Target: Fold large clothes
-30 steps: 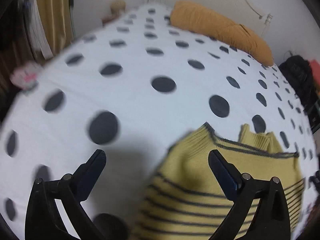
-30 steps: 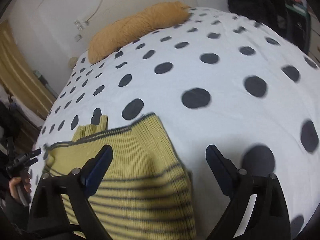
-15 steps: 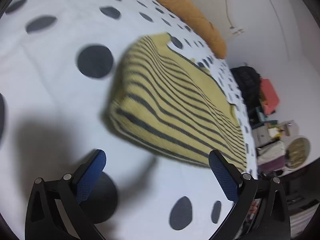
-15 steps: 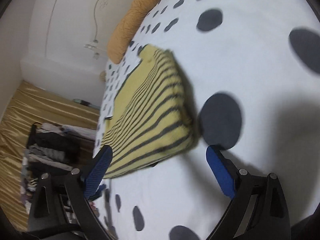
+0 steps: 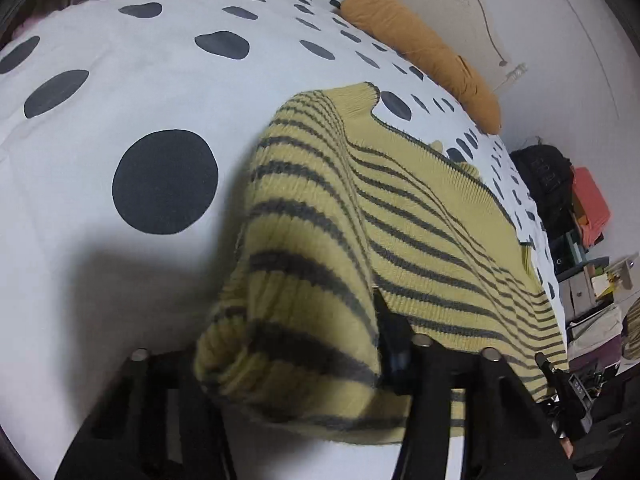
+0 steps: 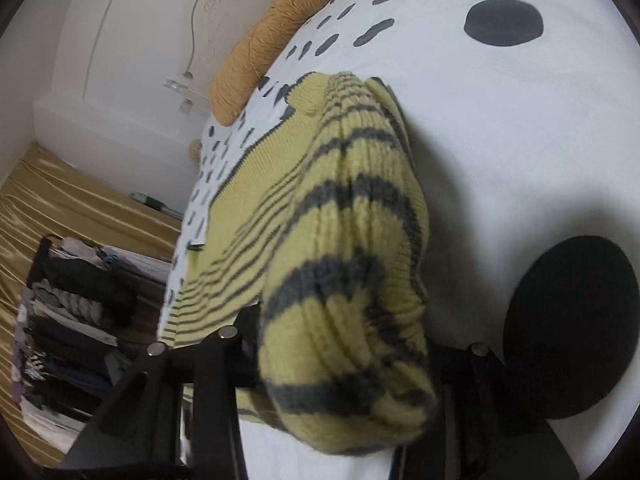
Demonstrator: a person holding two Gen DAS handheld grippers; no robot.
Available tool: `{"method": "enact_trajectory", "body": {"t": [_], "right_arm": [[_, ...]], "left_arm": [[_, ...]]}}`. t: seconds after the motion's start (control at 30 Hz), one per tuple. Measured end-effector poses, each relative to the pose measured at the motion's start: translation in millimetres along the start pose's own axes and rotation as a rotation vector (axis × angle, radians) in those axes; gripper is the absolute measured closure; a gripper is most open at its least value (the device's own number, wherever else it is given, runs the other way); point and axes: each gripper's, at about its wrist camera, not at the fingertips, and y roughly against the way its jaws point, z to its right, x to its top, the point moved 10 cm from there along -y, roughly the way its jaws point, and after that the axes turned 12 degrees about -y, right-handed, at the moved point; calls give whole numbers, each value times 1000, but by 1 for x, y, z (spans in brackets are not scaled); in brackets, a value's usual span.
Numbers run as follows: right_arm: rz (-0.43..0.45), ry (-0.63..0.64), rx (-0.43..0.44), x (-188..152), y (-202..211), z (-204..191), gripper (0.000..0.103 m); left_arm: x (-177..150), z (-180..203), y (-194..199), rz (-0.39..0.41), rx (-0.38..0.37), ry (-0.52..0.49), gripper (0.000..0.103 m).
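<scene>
A yellow knit sweater with dark grey stripes (image 5: pixel 404 216) lies partly folded on a white bedspread with black dots (image 5: pixel 120 92). My left gripper (image 5: pixel 288 344) is shut on the sweater's near left folded edge, which bulges between the jaws and hides the fingertips. In the right wrist view the same sweater (image 6: pixel 352 240) fills the centre. My right gripper (image 6: pixel 344 356) is shut on its near right folded edge, and the thick fold covers the fingers.
An orange bolster pillow (image 5: pixel 424 52) lies at the head of the bed, also in the right wrist view (image 6: pixel 272 36). A black bag (image 5: pixel 544 176) and clutter stand right of the bed. A clothes rack (image 6: pixel 72 312) and gold curtain stand on the left.
Both grippers were open and short of the sweater; they have moved in onto its near edge and shut on the folded fabric at the two corners.
</scene>
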Motion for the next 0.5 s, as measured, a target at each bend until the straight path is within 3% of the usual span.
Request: {"method": "enact_trajectory", "body": {"t": [0.1, 0.3, 0.37, 0.5], "right_arm": [[52, 90, -105, -7, 11, -9, 71], [117, 260, -252, -24, 48, -41, 72], [123, 284, -265, -33, 64, -43, 72], [79, 295, -256, -71, 113, -31, 72]], "left_arm": [[-3, 1, 9, -15, 22, 13, 70], [0, 34, 49, 28, 152, -182, 74], [-12, 40, 69, 33, 149, -176, 74], [-60, 39, 123, 52, 55, -126, 74]]}}
